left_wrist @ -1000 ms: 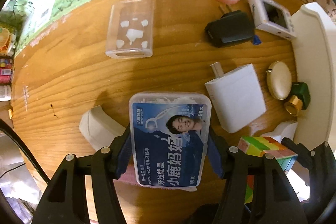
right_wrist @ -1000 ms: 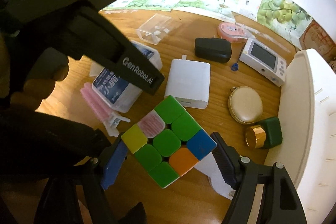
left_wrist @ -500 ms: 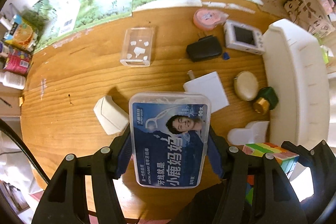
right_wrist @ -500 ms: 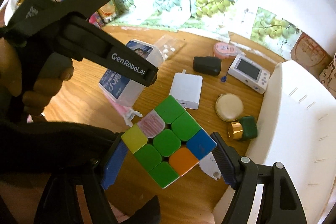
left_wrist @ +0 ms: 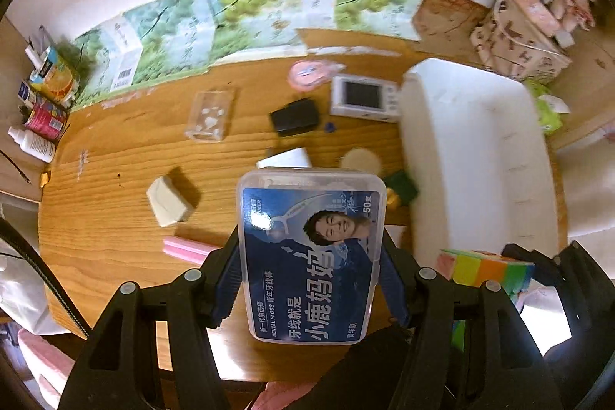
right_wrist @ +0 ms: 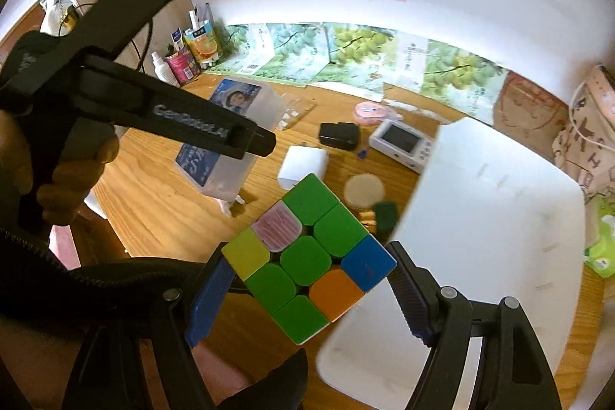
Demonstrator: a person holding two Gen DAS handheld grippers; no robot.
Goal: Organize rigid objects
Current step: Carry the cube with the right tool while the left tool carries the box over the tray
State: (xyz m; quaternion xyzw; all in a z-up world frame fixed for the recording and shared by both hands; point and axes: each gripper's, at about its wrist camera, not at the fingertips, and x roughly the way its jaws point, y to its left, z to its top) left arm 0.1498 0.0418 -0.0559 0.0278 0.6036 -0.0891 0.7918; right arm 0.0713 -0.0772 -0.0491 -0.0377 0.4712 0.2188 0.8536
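Observation:
My left gripper (left_wrist: 309, 252) is shut on a clear dental floss box (left_wrist: 311, 256) with a blue label, held high above the wooden table (left_wrist: 115, 187). The same floss box (right_wrist: 230, 141) shows in the right wrist view, under the left gripper's black body. My right gripper (right_wrist: 309, 279) is shut on a multicoloured puzzle cube (right_wrist: 307, 260), clamped at two opposite corners. The cube (left_wrist: 484, 266) also appears at the lower right of the left wrist view. A white bin (left_wrist: 472, 141) stands on the right side of the table; the cube hangs by its near left edge (right_wrist: 423, 179).
On the table lie a clear plastic box (left_wrist: 210, 116), black charger (left_wrist: 294, 116), white charger (left_wrist: 284, 158), white screen device (left_wrist: 363, 98), pink round case (left_wrist: 309, 73), beige compact (left_wrist: 361, 158), green bottle (left_wrist: 401, 185), white case (left_wrist: 169, 200) and pink stick (left_wrist: 188, 248). Bottles (left_wrist: 38, 110) crowd the far left corner.
Both grippers have risen with their loads and tilted up toward the wall. The table items look smaller and farther. The white bin has come closer under the cube.

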